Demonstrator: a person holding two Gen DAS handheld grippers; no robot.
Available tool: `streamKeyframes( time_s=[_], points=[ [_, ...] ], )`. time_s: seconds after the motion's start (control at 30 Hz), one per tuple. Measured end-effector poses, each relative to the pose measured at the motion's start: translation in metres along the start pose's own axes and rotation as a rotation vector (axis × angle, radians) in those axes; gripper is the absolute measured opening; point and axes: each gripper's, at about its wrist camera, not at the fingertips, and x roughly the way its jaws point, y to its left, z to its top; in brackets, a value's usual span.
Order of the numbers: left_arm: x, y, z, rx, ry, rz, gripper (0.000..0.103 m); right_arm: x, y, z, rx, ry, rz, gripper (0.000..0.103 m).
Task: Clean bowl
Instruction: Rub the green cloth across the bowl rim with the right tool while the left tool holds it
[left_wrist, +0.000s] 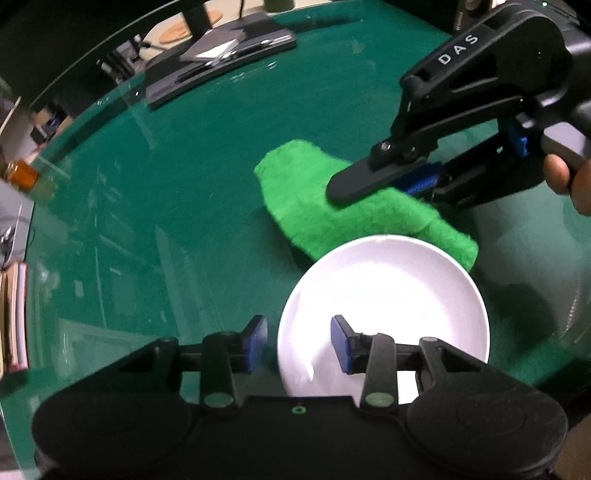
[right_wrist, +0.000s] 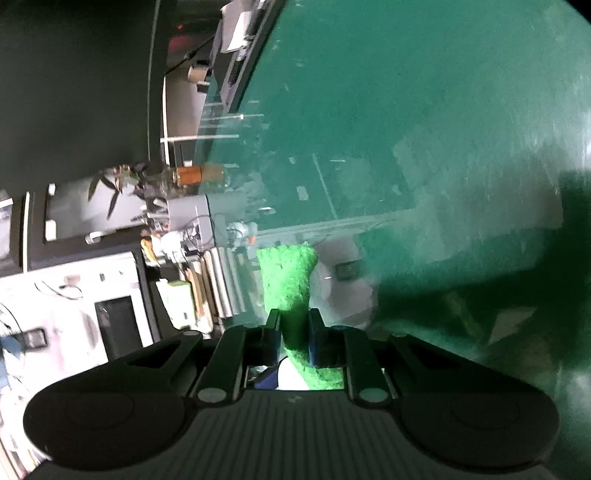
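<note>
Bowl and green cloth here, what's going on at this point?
A person is working two handheld grippers over a green glass-topped table. The right gripper is shut on a green cloth, held just beyond the white bowl. The left gripper straddles the bowl's near rim, one pad inside and one outside, not visibly pressing it. The cloth is not in the bowl yet.

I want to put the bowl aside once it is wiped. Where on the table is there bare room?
The widest bare stretch of the green glass table lies left of the white bowl and green cloth, up to the dark flat items at the far edge. It is crowded around the bowl: both grippers and the cloth.
</note>
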Motion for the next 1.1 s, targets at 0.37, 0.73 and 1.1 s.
streamKeyframes(
  time_s=[0.37,0.73,1.1],
  points=[
    [0.004,-0.005,-0.007,0.007,0.014,-0.002,0.03,0.009,0.007,0.0,-0.036,0.071,-0.011,0.016],
    [0.009,-0.01,-0.004,0.044,-0.007,-0.007,0.032,-0.032,-0.029,-0.027,0.074,0.029,-0.051,0.016],
    [0.008,-0.016,-0.009,0.058,-0.01,-0.004,0.033,0.01,0.004,-0.006,-0.017,0.043,-0.044,0.016]
  ],
)
